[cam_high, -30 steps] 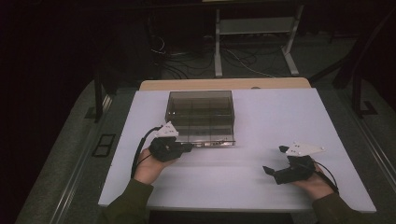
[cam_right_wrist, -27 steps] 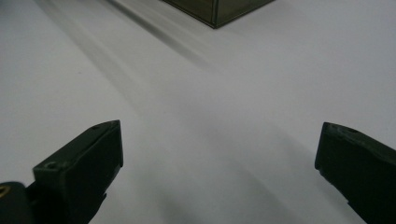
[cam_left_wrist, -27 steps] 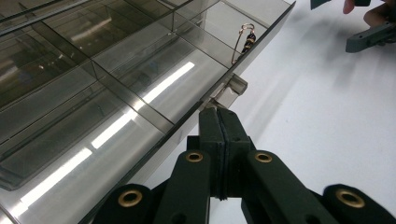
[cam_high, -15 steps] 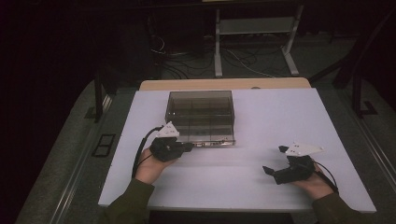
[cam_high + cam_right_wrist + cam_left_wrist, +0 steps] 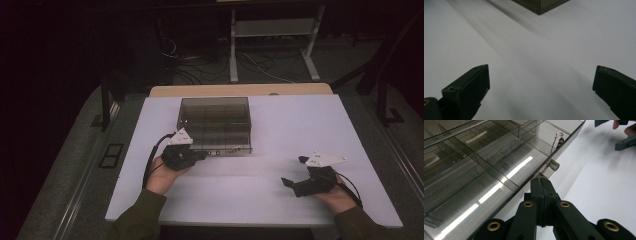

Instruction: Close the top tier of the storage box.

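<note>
L tool (image 5: 541,181) (closed) at box latch (image 5: 550,167)

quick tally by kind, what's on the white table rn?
Clear compartment box: 1
Small metal ring item inside the box: 1
Grippers: 2, left gripper and right gripper
Total: 4

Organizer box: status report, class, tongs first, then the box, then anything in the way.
Left tongs shut, tips at the organizer box front edge. Right tongs open, apart on bare table. Nothing in the way.
</note>
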A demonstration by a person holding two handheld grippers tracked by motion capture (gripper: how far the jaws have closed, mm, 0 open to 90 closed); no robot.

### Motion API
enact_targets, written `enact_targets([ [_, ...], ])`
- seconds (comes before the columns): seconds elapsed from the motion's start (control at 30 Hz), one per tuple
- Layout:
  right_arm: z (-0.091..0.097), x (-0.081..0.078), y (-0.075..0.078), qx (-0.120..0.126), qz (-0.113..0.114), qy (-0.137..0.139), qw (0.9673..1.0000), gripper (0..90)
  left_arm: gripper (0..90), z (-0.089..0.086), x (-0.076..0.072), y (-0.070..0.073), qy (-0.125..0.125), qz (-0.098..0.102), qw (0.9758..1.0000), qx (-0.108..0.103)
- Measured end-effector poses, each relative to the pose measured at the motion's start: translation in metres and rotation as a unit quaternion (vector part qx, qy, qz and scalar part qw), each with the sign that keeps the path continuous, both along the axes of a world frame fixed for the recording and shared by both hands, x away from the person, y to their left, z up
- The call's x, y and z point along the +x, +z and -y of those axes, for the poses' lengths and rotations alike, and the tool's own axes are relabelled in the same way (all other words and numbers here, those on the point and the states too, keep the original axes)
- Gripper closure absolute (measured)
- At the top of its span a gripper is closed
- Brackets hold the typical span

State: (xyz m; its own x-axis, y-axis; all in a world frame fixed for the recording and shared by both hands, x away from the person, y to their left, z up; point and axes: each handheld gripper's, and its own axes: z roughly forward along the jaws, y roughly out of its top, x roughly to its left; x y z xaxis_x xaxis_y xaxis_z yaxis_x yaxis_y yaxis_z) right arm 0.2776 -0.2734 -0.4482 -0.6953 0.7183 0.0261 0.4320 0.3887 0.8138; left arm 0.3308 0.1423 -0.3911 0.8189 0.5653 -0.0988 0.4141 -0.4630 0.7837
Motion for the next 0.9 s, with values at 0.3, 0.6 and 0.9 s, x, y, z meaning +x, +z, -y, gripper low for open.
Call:
enact_targets([
  [0.3,0.0,0.0,0.0,-0.002,0.0,0.0,1.0,0.5,89.2,0.003,0.008,0.001,0.005,0.007,1.0,-0.001],
  [0.6,-0.001,0.0,-0.001,-0.004,-0.001,0.001,1.0,0.6,89.2,0.004,0.014,0.002,0.007,0.01,0.9999,-0.002],
  [0.9,0.0,0.0,0.0,-0.002,0.0,0.0,1.0,0.5,89.2,0.004,0.021,0.001,0.02,0.01,0.9997,-0.008],
])
